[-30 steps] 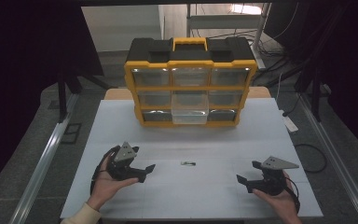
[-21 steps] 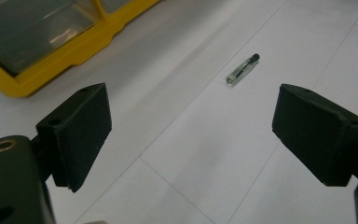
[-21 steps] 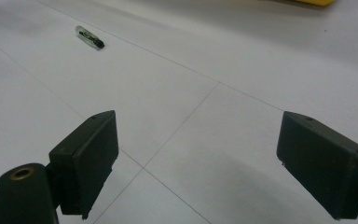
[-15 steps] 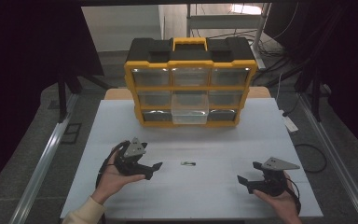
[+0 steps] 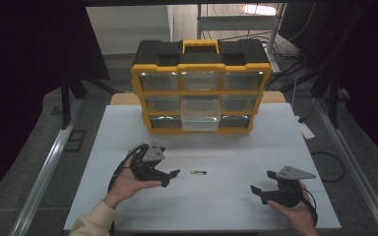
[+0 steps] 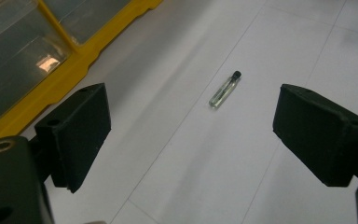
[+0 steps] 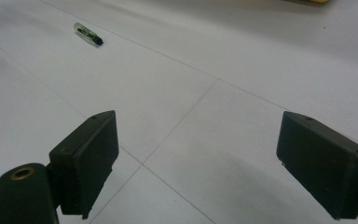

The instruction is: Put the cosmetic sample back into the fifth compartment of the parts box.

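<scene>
— Dark curtains hem in a white table [image 5: 226, 147] in the high view, with a yellow and black drawer organizer [image 5: 200, 88] at its far side, one clear drawer [image 5: 200, 118] pulled out. What sits between the hands?

— A small glass vial [image 5: 198, 172], lying flat near the table's middle. The left gripper [image 5: 170, 176] is just beside it; the right gripper [image 5: 257, 191] waits well apart.

— And the left gripper view?

— Its fingers [image 6: 74, 135] are spread wide and empty, the vial [image 6: 224, 89] ahead between them: clear, slender, black-capped. I'd judge the pickup goes best by turning so the fingers straddle the vial's narrow width, then lowering squarely, since it could roll.

— Right gripper view?

— Fingers [image 7: 86, 158] likewise parted, holding nothing; the vial [image 7: 88, 34] lies far off at upper left.
</scene>
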